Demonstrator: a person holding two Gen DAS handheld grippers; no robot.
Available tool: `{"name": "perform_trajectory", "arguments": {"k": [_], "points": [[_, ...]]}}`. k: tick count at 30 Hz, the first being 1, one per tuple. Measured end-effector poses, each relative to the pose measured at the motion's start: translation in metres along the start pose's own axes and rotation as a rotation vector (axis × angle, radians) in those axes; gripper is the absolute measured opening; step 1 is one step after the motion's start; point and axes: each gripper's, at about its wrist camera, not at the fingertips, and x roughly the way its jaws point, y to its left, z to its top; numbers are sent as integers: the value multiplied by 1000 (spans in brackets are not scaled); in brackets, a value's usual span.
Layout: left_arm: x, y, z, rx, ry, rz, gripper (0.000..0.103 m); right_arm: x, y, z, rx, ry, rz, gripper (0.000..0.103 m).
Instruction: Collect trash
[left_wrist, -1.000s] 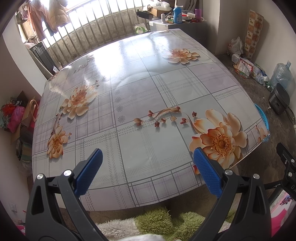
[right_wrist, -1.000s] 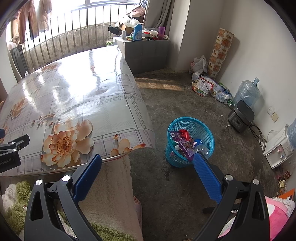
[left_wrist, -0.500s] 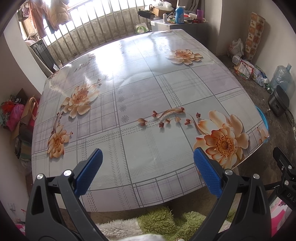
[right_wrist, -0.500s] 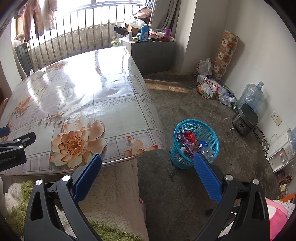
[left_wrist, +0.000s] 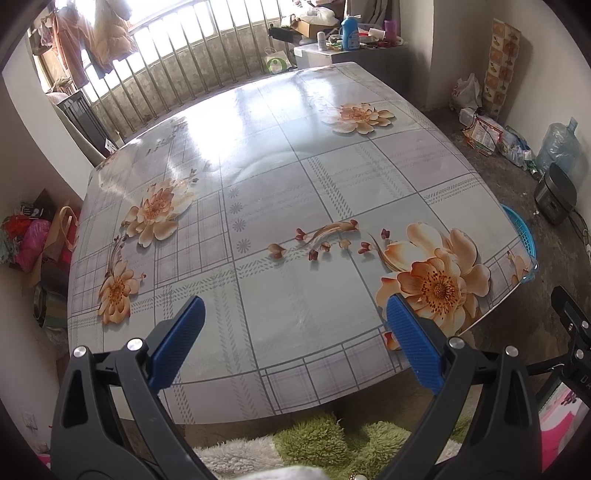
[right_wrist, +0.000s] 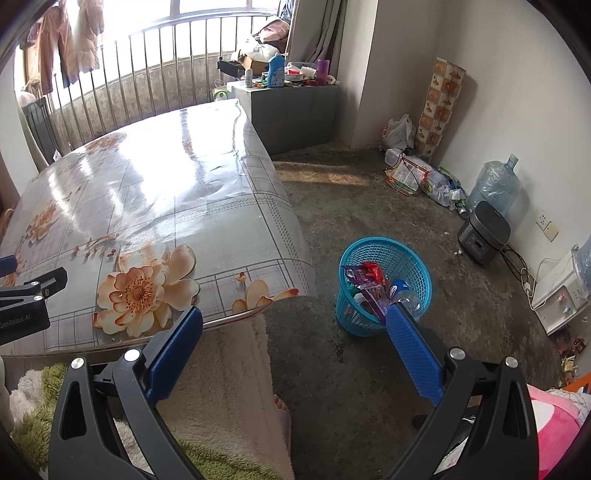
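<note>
Here the left gripper (left_wrist: 295, 325) hangs level above the near edge of the glossy bench (left_wrist: 280, 177) with its flower-printed plaid cover, its blue-padded jaws spread wide and holding nothing. The right gripper (right_wrist: 295, 332) hangs off the bench's right corner over the bare concrete floor (right_wrist: 369, 206), angled down toward it, jaws likewise spread wide and empty. The round blue plastic mesh basket (right_wrist: 384, 258) stands on the floor just beside that corner, and the trash lies inside it: crumpled red and purple wrappers (right_wrist: 364, 280) and a clear plastic bottle with a blue cap (right_wrist: 404, 293), the latter partly behind the right fingertip. In the left view only a sliver of the basket's rim shows past the bench edge.

Against the frames a second ago, both views have drawn back slightly: the bench sits a little farther up in the left view, and the basket has slid rightward in the right view. The jaws' spread is unchanged.
</note>
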Motion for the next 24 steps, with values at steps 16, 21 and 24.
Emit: {"name": "perform_trajectory", "arguments": {"k": [16, 21, 24], "points": [[0, 1, -1, -3, 2, -1, 94, 1, -1, -2, 0, 1, -1, 97], [0, 1, -1, 0, 2, -1, 94, 1, 0, -2, 0, 0, -2, 97], [0, 1, -1, -1, 1, -1, 94, 1, -1, -2, -1, 0, -2, 97]]}}
